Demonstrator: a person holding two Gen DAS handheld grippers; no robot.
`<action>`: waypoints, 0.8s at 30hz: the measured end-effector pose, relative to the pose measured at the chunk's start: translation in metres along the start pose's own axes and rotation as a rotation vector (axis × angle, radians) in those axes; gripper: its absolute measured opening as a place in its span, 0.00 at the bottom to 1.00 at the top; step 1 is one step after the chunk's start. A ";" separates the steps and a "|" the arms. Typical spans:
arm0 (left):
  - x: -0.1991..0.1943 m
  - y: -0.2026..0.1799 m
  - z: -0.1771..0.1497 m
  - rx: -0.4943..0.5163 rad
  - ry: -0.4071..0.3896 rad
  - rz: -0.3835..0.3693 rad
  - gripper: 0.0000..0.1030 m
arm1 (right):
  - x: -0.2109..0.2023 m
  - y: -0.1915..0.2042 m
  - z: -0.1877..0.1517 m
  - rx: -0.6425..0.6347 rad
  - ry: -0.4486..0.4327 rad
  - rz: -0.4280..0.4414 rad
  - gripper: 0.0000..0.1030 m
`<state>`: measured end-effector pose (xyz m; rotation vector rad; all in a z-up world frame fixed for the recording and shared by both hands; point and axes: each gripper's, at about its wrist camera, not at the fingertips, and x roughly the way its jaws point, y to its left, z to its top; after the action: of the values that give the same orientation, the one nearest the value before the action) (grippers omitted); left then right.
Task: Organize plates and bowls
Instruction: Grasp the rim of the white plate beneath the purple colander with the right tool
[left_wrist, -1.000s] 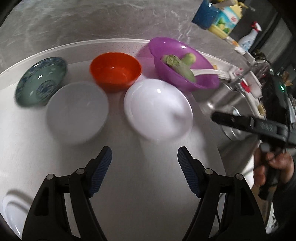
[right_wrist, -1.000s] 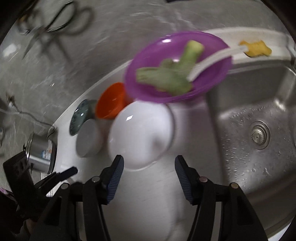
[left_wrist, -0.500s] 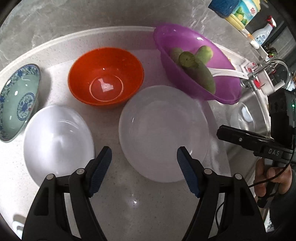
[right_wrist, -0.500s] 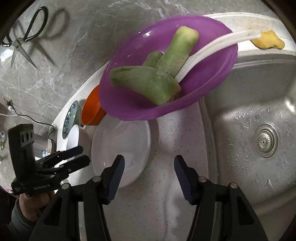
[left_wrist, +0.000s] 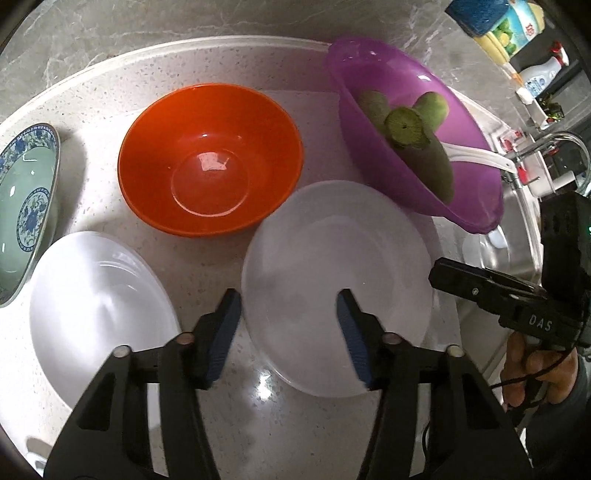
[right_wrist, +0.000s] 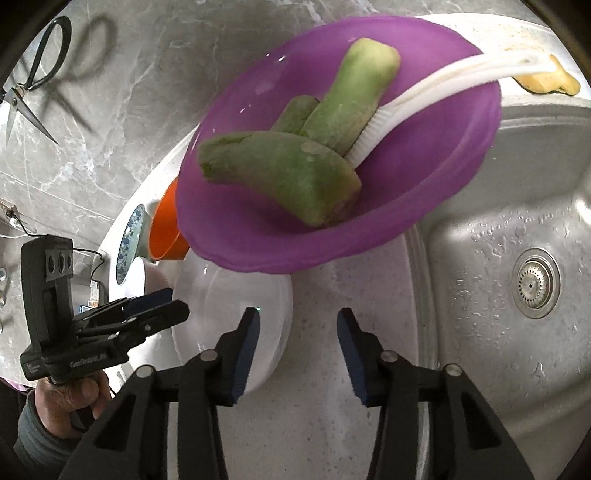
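Showing the countertop (left_wrist: 258, 59) beside the sink (right_wrist: 517, 229): purple bowl (left_wrist: 465, 173), orange bowl (left_wrist: 210, 158), white plate (left_wrist: 332, 258) between them. My left gripper (left_wrist: 288, 332) and right gripper (right_wrist: 297, 341), jaws just narrowed, straddle its opposite rims, gripping nothing.

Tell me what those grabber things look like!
Each gripper is black with two long fingers tipped with ribbed blue pads, joined by silver rivets. Seen across, the right one has white letters and a thin black cable; its hand wears a grey sleeve.
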<state>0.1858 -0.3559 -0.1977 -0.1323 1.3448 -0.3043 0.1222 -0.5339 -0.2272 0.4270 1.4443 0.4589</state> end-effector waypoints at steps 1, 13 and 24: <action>0.002 0.000 0.003 -0.004 0.002 0.006 0.43 | 0.001 0.001 0.000 -0.004 0.003 -0.009 0.42; 0.004 0.011 0.012 -0.004 0.019 0.047 0.25 | 0.016 0.013 0.004 0.004 0.016 -0.059 0.30; 0.014 0.000 0.016 0.016 0.043 0.077 0.13 | 0.029 0.019 0.002 0.008 0.039 -0.105 0.13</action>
<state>0.2039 -0.3614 -0.2070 -0.0600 1.3865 -0.2542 0.1253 -0.5024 -0.2413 0.3478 1.4985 0.3787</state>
